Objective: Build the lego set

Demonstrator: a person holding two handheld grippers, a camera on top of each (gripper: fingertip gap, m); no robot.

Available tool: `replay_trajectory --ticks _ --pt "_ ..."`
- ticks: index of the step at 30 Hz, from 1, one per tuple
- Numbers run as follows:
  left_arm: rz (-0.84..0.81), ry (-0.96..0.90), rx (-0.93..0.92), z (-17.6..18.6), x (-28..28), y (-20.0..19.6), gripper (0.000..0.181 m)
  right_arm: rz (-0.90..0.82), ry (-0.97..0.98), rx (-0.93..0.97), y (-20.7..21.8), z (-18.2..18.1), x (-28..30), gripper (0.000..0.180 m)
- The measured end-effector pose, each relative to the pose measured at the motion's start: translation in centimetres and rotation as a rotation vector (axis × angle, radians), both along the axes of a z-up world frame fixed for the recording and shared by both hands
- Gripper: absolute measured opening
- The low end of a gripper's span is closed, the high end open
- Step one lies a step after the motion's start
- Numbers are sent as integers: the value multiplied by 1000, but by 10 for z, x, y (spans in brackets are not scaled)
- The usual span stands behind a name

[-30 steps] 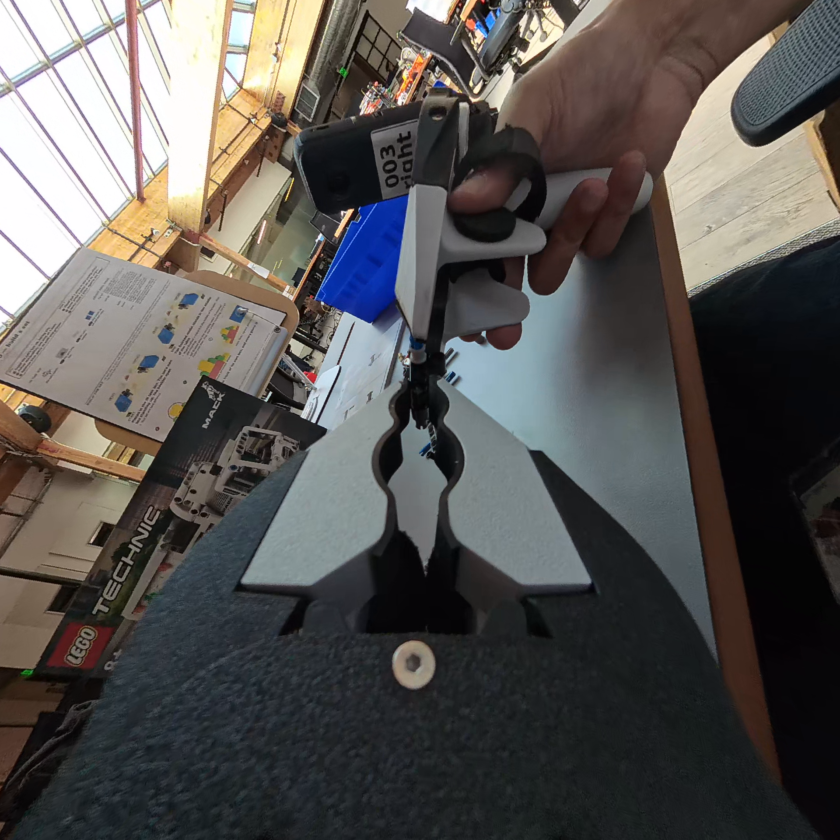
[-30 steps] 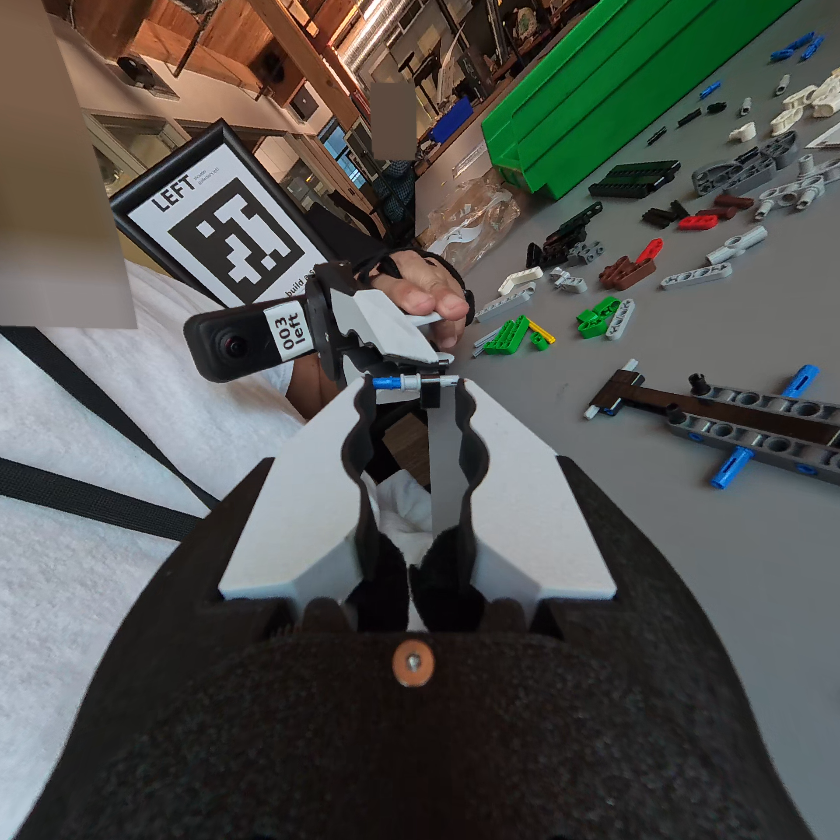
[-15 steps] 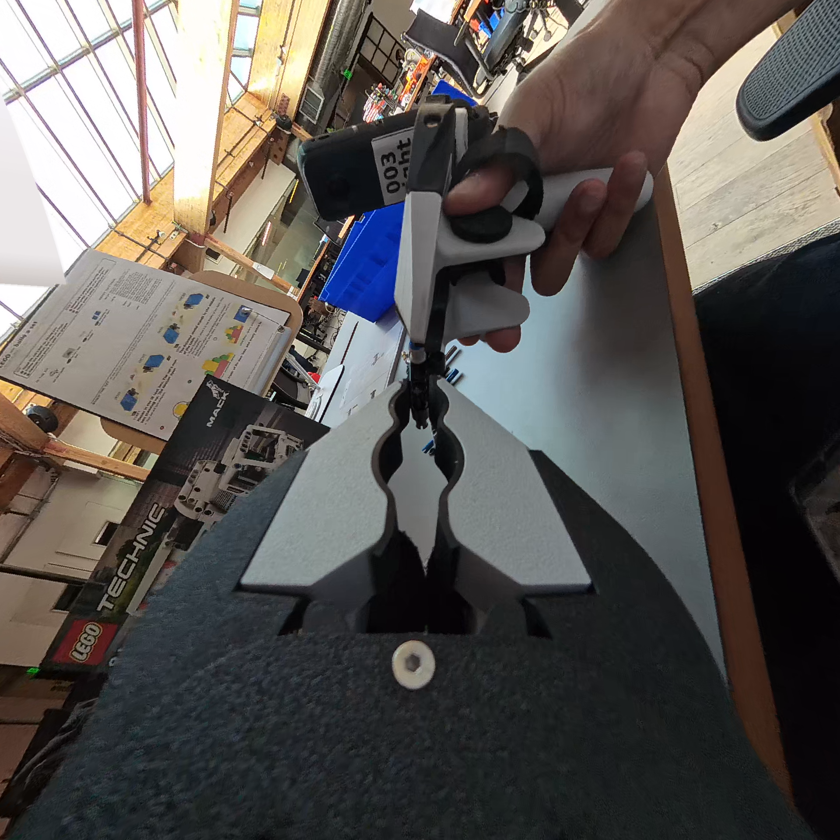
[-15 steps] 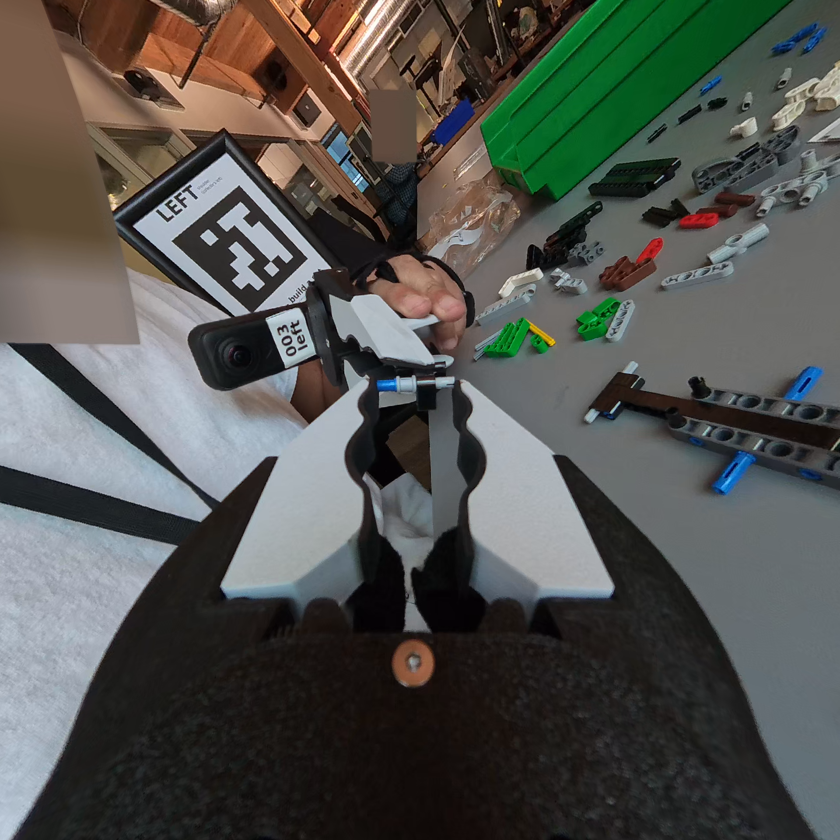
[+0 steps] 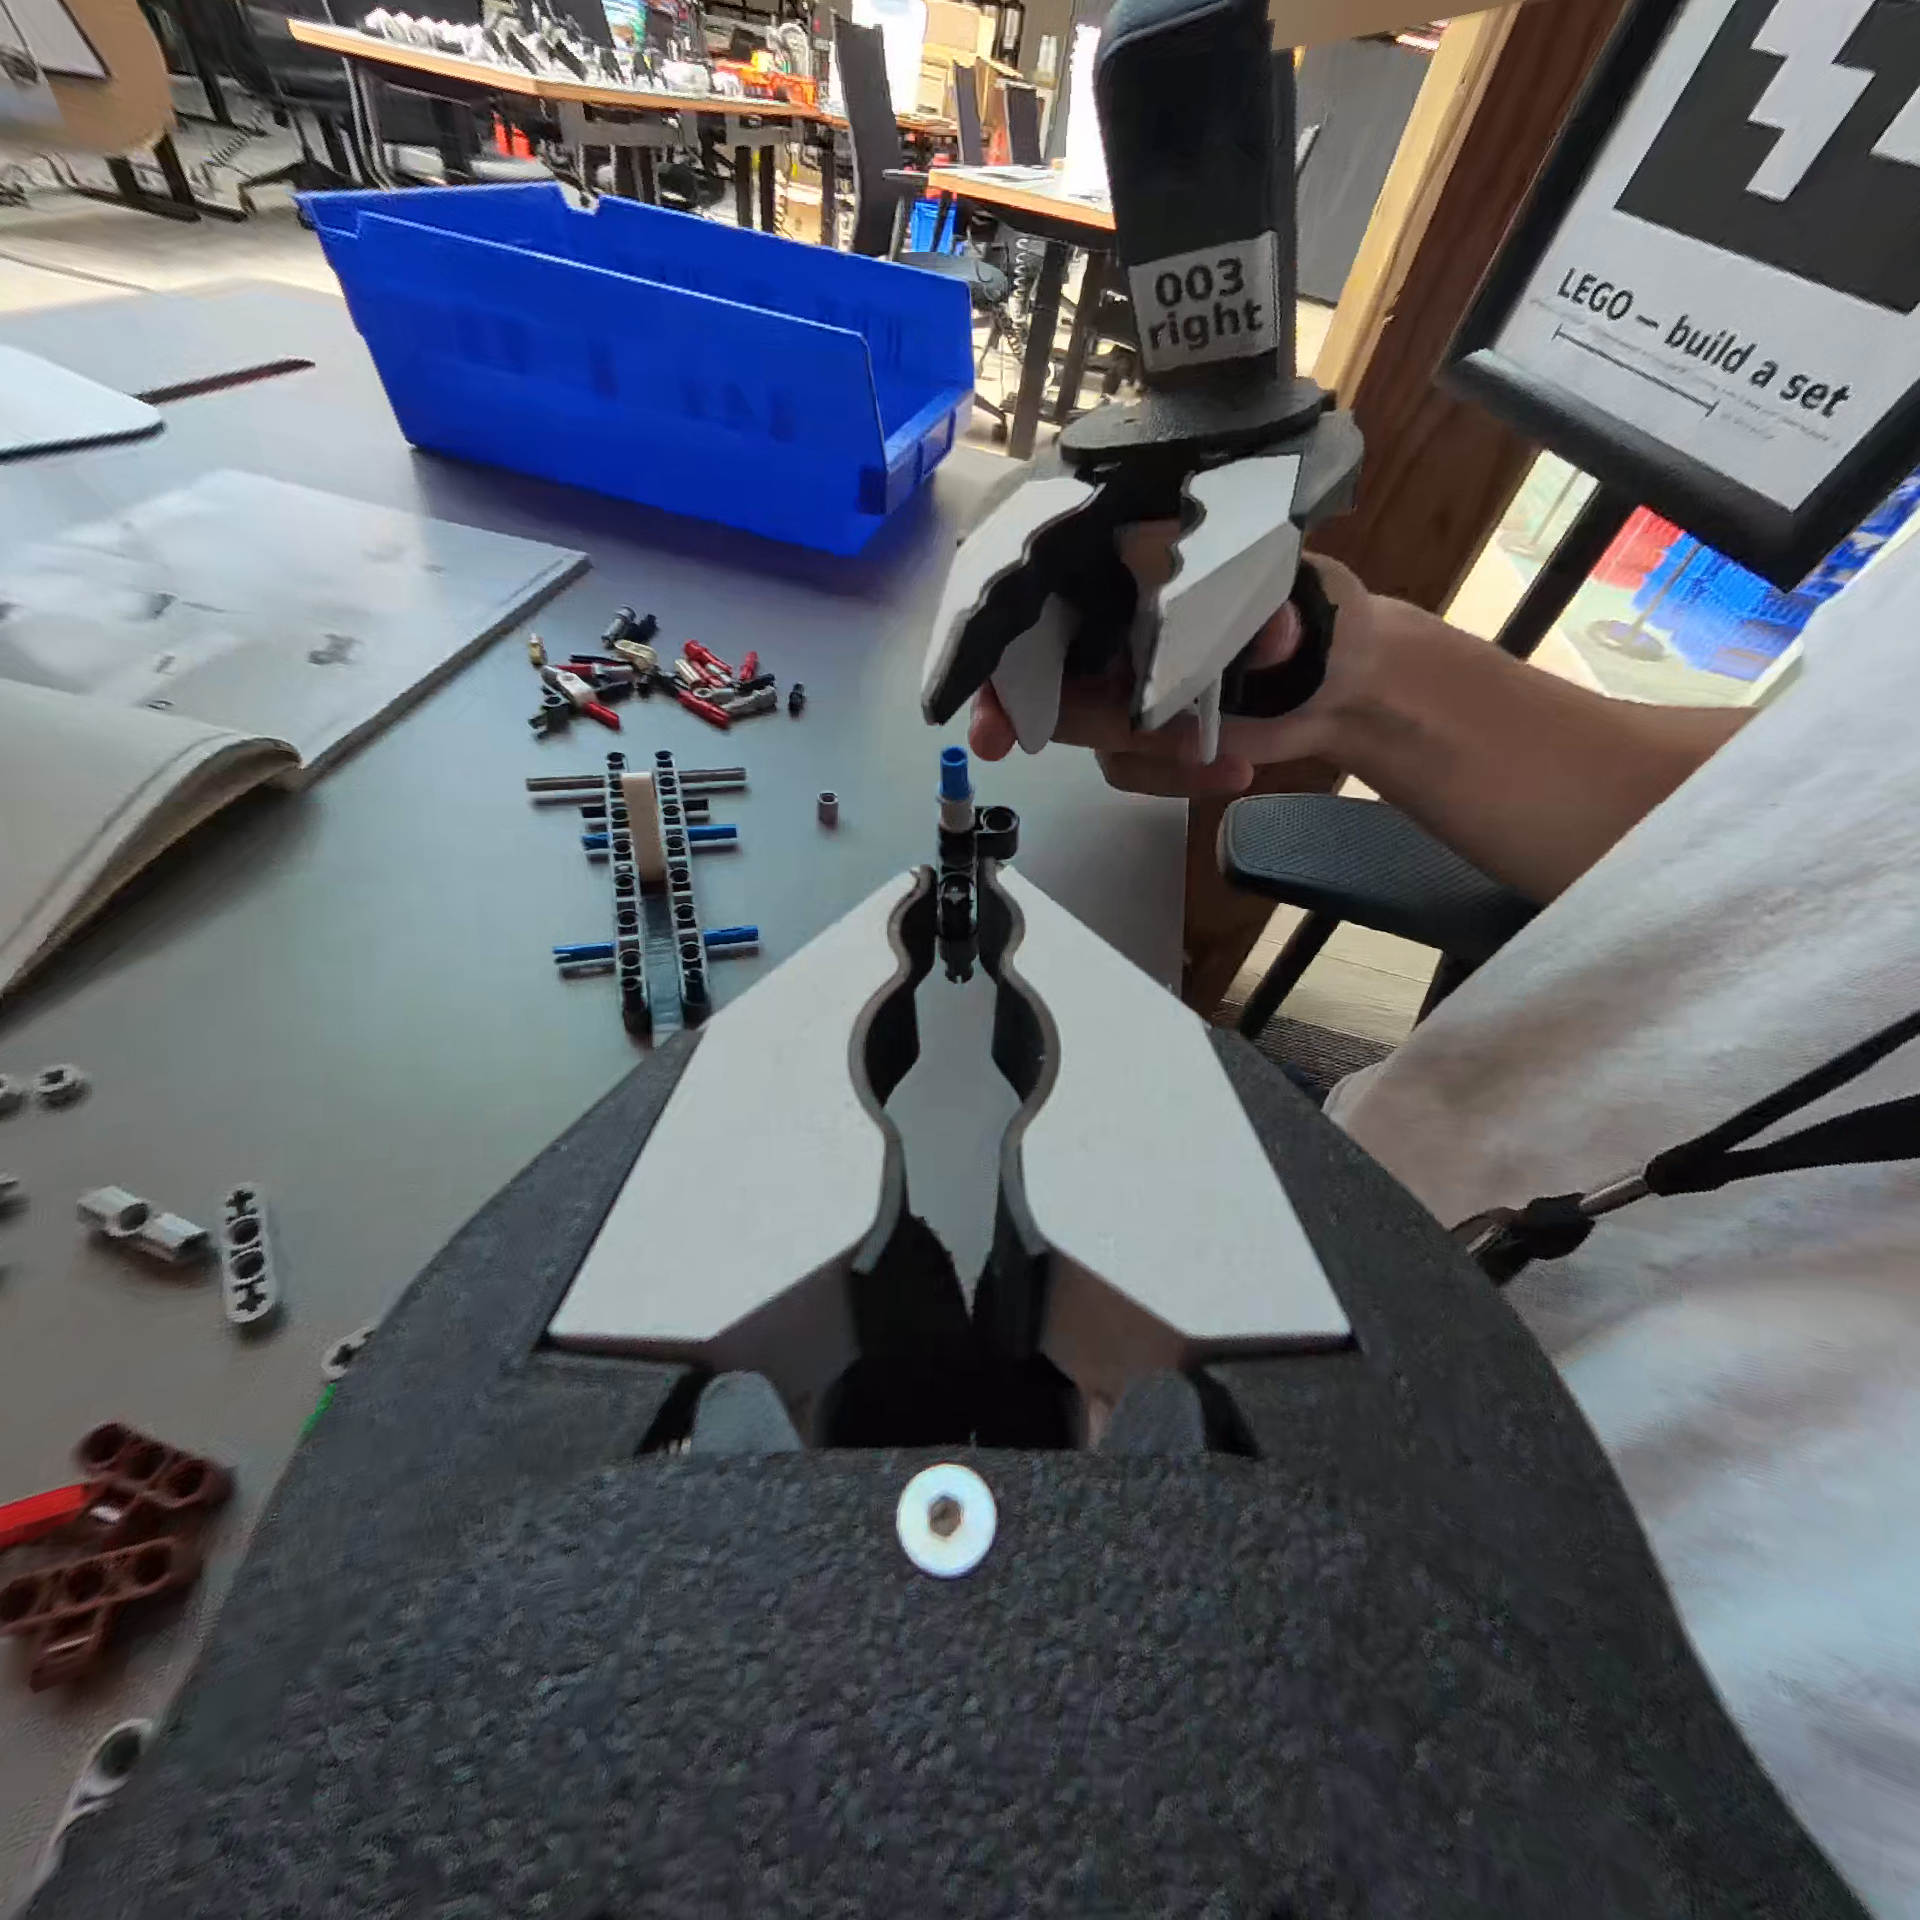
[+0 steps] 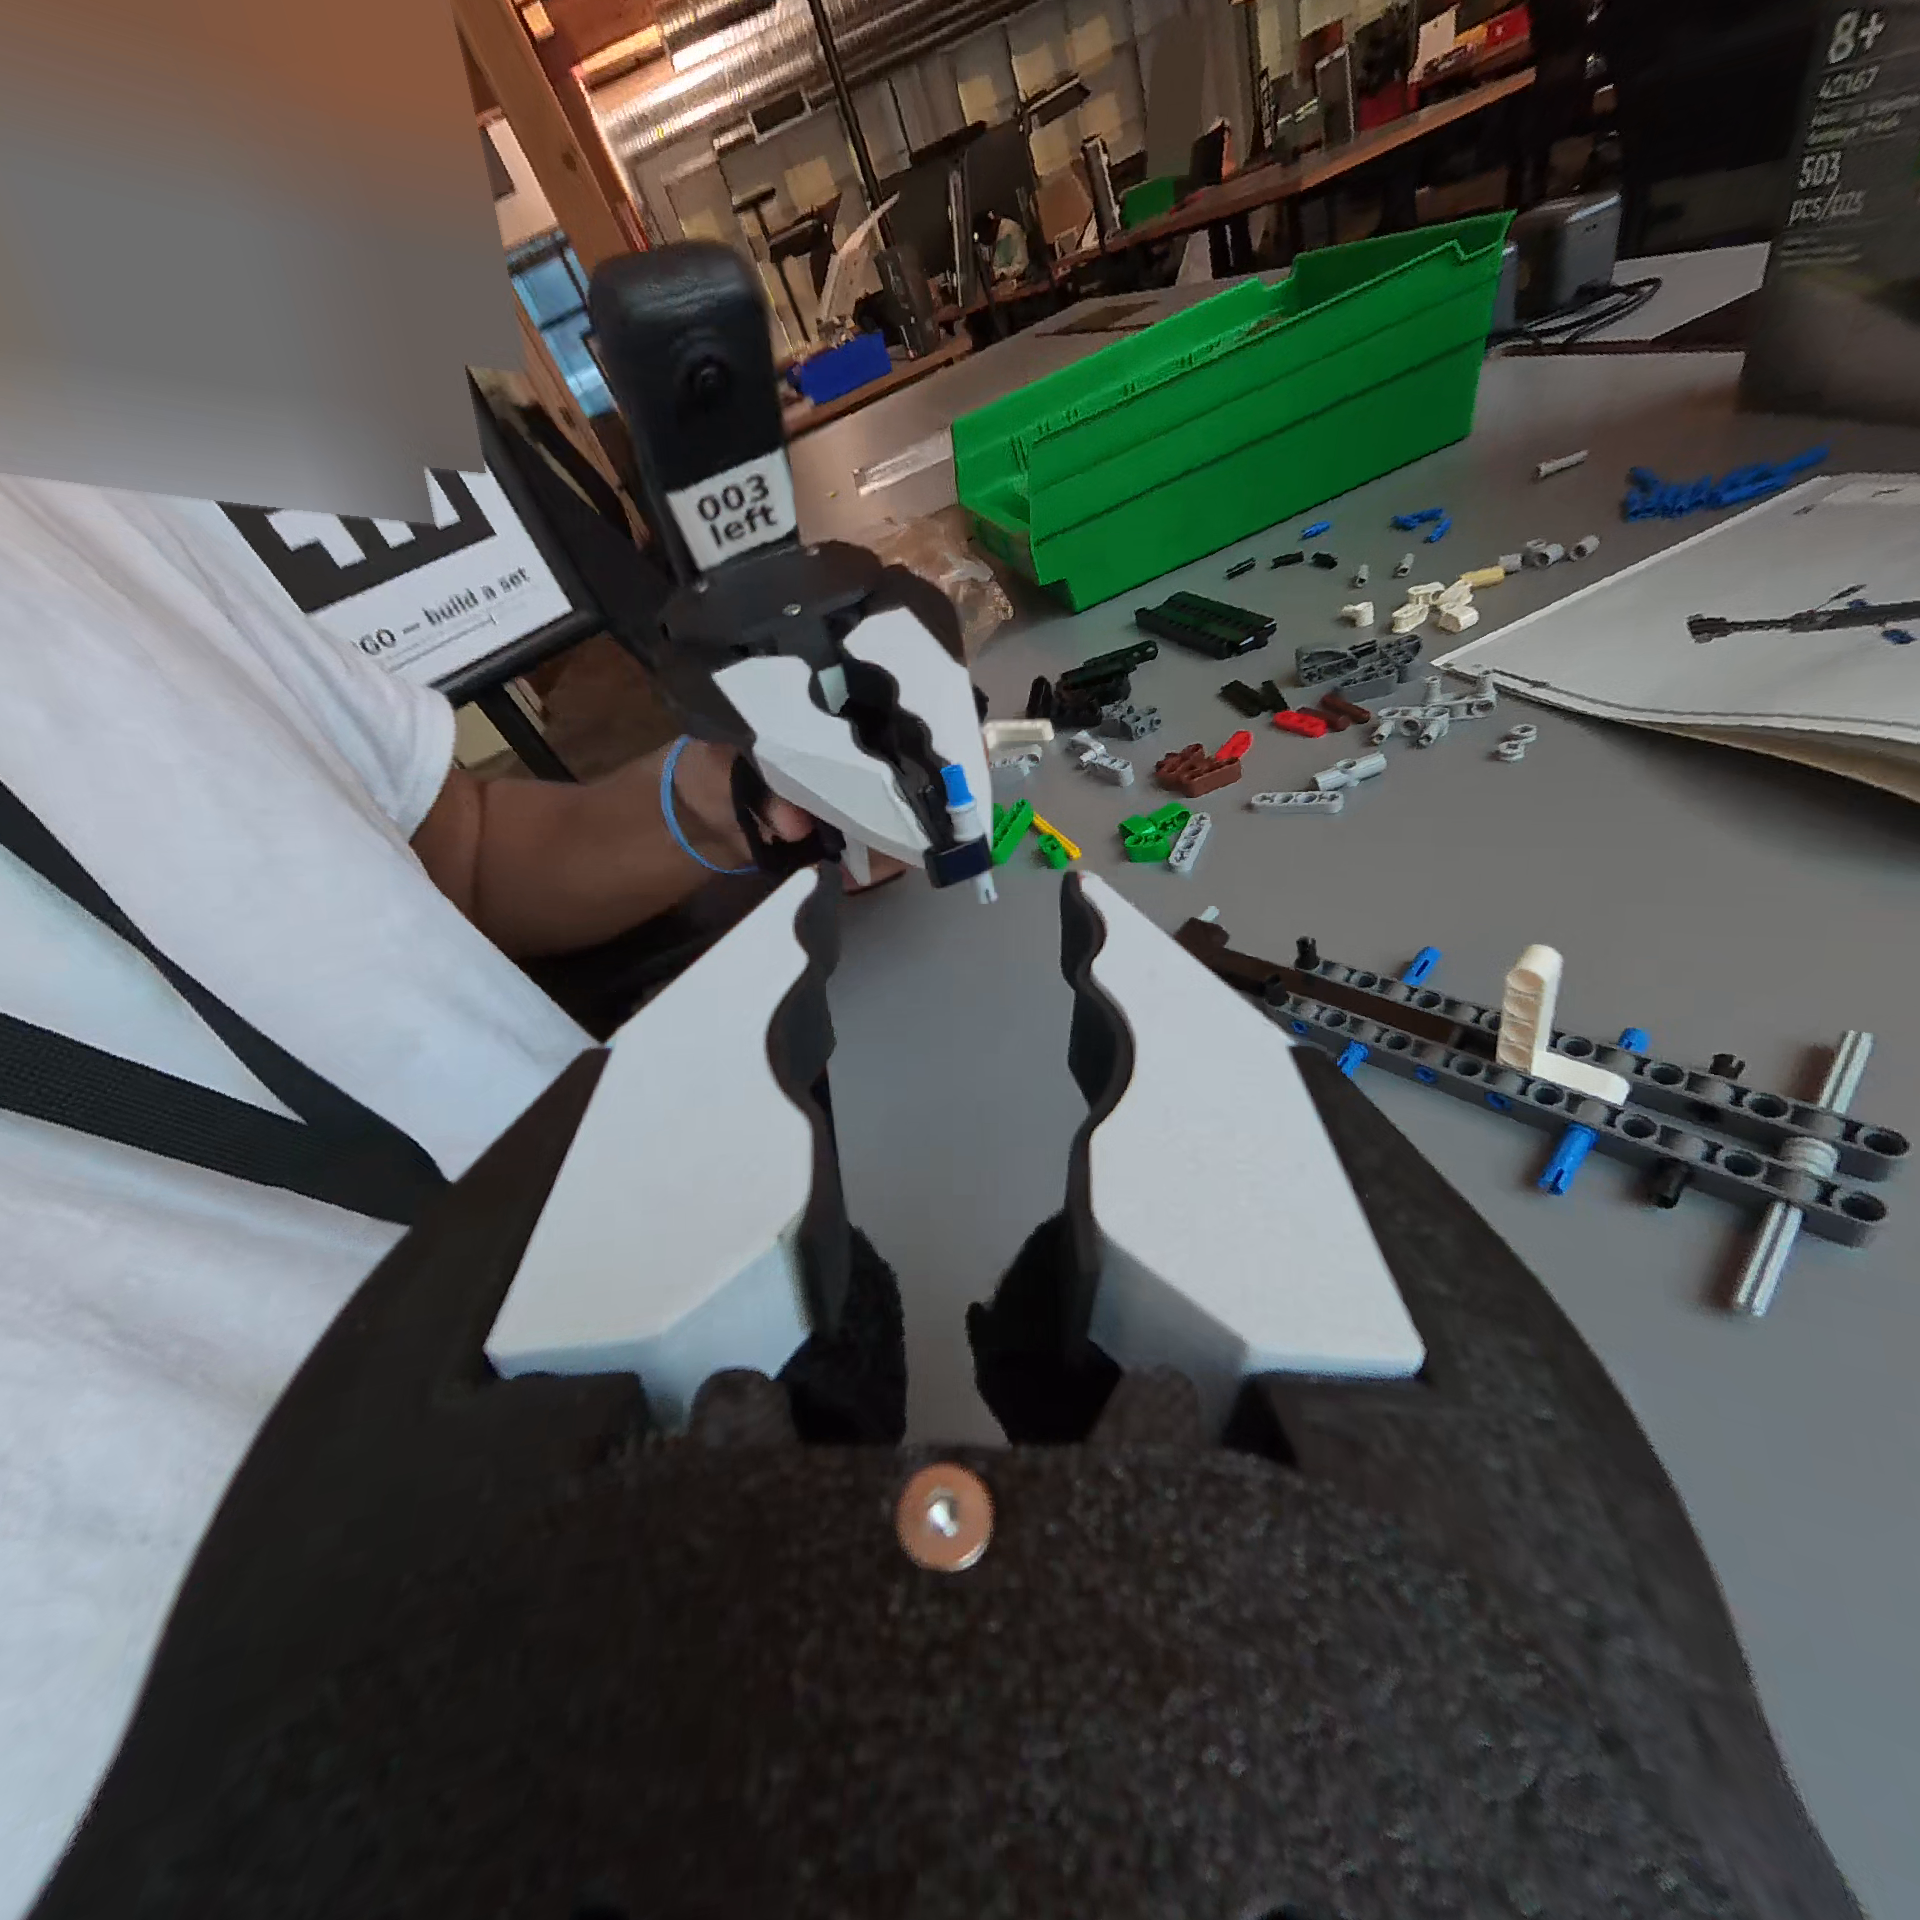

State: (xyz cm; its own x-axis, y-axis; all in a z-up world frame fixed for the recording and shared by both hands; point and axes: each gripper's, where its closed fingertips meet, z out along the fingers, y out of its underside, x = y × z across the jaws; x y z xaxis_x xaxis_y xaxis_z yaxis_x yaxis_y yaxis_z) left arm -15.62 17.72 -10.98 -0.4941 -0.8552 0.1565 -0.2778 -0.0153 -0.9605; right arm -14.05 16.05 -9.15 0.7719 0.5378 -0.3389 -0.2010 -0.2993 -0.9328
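Blue bin (image 5: pixel 665 353), loose pieces (image 5: pixel 655 681), grey table (image 5: pixel 395 935)

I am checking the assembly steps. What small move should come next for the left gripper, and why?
Probably carry the small black piece with its blue pin toward the grey beam frame on the table. The left gripper is shut on this piece, the right gripper is open and apart from it, and the frame lies free.

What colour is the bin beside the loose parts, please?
Green bin, clearest in the right wrist view.
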Motion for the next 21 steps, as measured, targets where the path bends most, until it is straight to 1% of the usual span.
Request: replay_trajectory --ticks 2,5,8,10,11,16,19,21 --pt "-103 12 -46 0 -3 -13 6 14 -79 8 -4 -6 -6 38" --pt "-225 -19 -104 10 -5 -27 6 76 -62 18 -11 -8 -18 38" --pt "-280 -21 -113 13 -1 -33 6 90 -24 53 -14 -2 -20 28" --pt "-300 -20 -127 14 2 -37 6 94 -5 63 -16 0 -20 18" --pt "-301 -11 -123 13 5 -38 6 79 -10 64 -15 -2 -19 15" --pt "-294 21 -160 9 16 -41 7 5 -56 89 -16 -5 -6 14" --pt "-216 61 -120 2 27 -33 11 -76 -156 86 -12 -10 4 14" --pt "-120 110 -90 -4 37 -21 18 -156 -264 69 -9 -15 16 14"
